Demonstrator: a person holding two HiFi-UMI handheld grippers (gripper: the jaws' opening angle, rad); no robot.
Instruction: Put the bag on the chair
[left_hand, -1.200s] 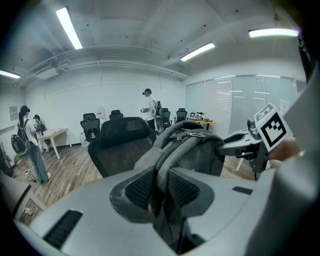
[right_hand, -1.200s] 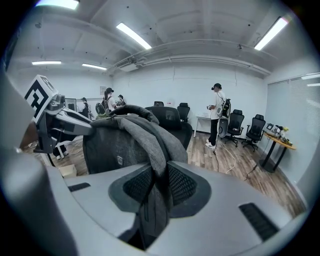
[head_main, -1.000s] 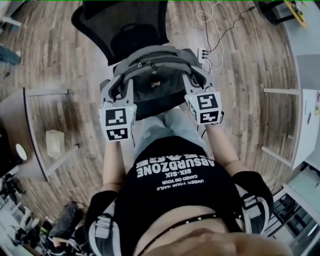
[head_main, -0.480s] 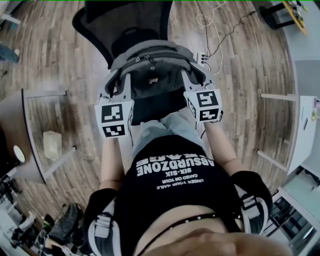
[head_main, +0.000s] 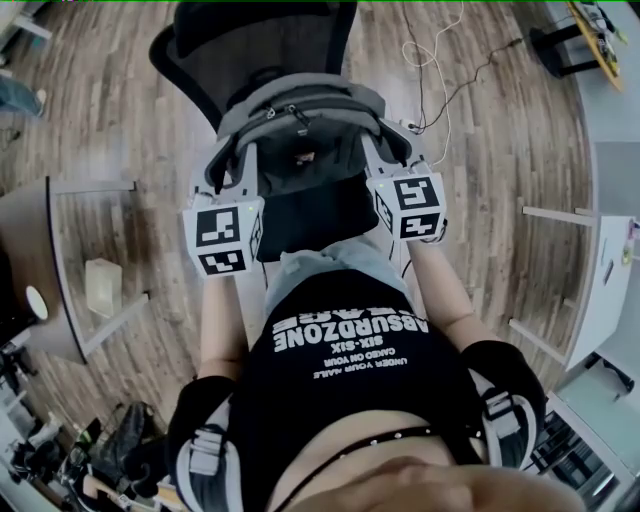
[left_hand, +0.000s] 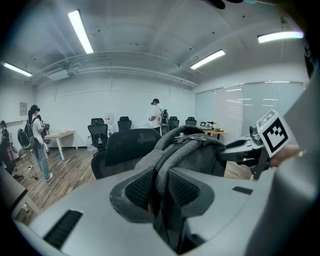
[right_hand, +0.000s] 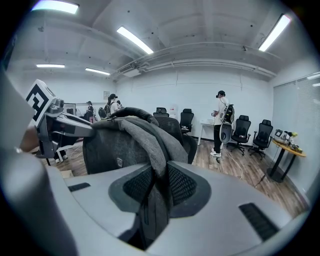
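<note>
1. The left gripper (left_hand: 159, 186) was clamped on one side of the grey bag (head_main: 300, 130); the right gripper (right_hand: 159, 184) was clamped on the other.
2. The bag hung between them, over the chair (head_main: 250, 45) seat.
3. The shirt (head_main: 350, 370) read "ABSURDZONE SIX-SIX".

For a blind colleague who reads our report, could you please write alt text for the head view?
Seen from above, a person holds a grey bag over a black office chair, gripped at its sides by the left gripper and the right gripper, both shut on it. Wooden floor lies around them.
</note>
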